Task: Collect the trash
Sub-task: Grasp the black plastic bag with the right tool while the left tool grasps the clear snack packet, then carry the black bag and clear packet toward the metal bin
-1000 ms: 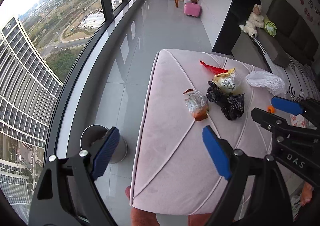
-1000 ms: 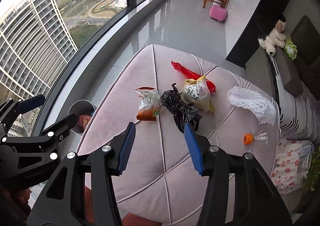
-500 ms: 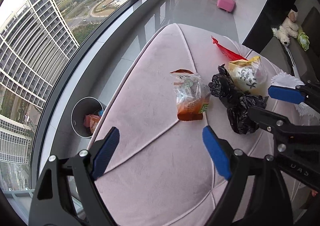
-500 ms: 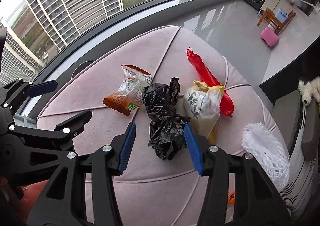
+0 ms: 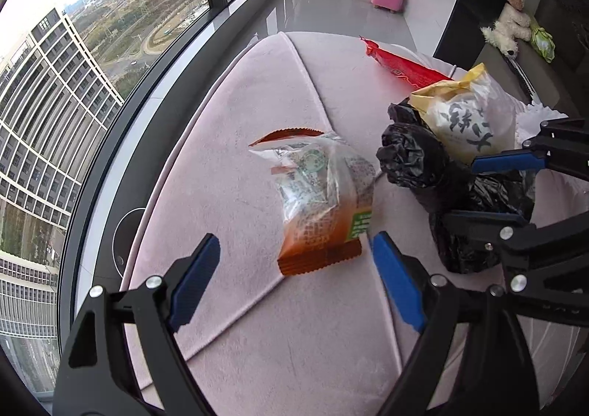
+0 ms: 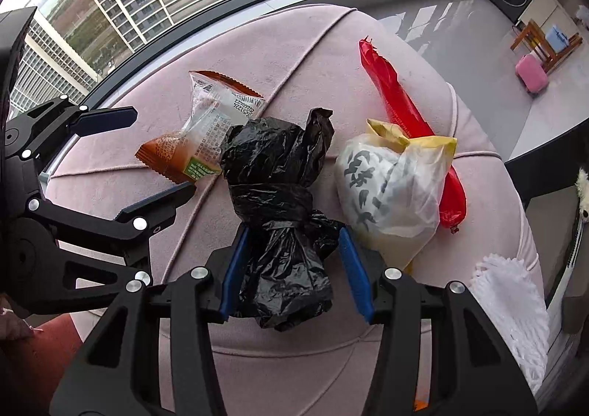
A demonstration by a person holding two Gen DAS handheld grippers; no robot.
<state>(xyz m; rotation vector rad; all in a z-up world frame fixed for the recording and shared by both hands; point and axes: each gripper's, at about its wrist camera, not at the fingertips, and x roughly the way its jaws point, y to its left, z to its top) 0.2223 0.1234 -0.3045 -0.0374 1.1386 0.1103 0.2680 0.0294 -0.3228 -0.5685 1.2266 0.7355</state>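
A pale pink padded surface (image 6: 302, 59) with stitched seams carries all the trash, set beside a curved window wall. Largest on it is a clear and yellow plastic bag (image 6: 390, 191) printed with bold dark characters, bulging with something white, lying against a long red wrapper (image 6: 401, 114) whose long axis runs from the far edge toward the near right. Next to the bag lies a knotted black trash bag (image 6: 279, 202), its long axis running toward the right wrist camera, twisted tail pointing away. The right tool (image 6: 291, 269) straddles its near end, blue pads close on either side; whether they press the plastic is hard to say. Left of it sits a clear and orange snack wrapper (image 5: 324, 202) with a green label, fine print and a date stamp that may read 20260422, its serrated orange end toward the left tool (image 5: 294, 283), which hovers spread wide just short of it. A round bin (image 5: 127, 243) shows on the floor beside the surface, contents hidden.
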